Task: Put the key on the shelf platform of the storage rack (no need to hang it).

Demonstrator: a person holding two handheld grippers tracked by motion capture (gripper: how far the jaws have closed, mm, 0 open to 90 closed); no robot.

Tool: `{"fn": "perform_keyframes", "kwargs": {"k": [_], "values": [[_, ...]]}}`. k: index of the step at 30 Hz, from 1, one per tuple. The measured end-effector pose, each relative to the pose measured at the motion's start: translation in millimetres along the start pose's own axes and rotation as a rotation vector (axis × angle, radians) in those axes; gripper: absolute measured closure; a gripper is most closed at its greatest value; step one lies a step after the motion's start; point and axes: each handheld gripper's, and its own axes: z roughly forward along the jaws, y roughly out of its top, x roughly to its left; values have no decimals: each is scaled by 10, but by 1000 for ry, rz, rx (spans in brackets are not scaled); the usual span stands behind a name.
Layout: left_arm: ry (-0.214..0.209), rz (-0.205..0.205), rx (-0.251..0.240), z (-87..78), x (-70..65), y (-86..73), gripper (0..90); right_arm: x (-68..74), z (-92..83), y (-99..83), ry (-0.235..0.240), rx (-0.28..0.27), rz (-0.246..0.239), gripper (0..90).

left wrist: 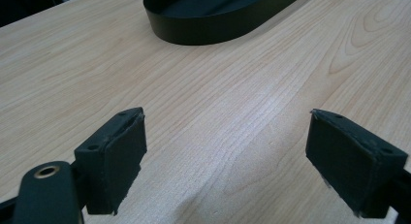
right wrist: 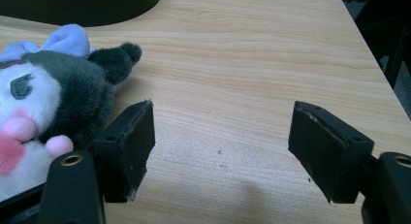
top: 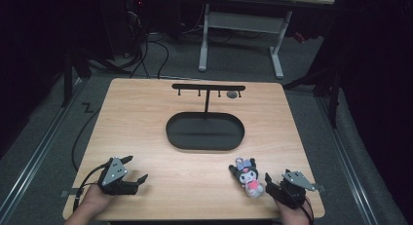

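Note:
A small plush toy (top: 248, 177) with a black hood, white face and pink body lies on the wooden table (top: 195, 186) near its front right. My right gripper (top: 276, 179) rests just right of it, open, with bare wood between the jaws; in the right gripper view the plush toy (right wrist: 43, 103) lies outside the left jaw, close against it. My left gripper (top: 135, 169) sits at the front left, open over bare table. A black oval tray (top: 205, 131) with a T-shaped hook stand (top: 208, 88) occupies the middle of the table.
The table's right edge (right wrist: 373, 64) runs close to my right gripper. The oval tray's wall (left wrist: 213, 32) lies ahead of my left gripper. Beyond the table are a dark floor with cables and a white desk frame (top: 241, 35).

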Motion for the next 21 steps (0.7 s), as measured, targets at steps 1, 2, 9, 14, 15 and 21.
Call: {"fn": "perform_keyframes", "kwargs": {"k": [1, 2, 9, 14, 15, 21], "values": [[0, 0, 0, 0, 0, 0, 155, 0, 1, -1, 1, 0, 2, 252], [0, 0, 0, 0, 0, 0, 155, -2, 2, -1, 2, 0, 2, 253], [-1, 0, 0, 0, 0, 0, 155, -7, 5, -3, 10, -4, 7, 254], [-1, 0, 0, -1, 0, 0, 155, -14, -6, 5, 21, -14, 17, 255], [-1, 0, 0, -1, 0, 0, 155, -18, -12, 11, 22, -15, 21, 254], [-2, -1, 0, -1, 2, 0, 155, -51, -51, 42, 12, 6, 28, 258]]}}
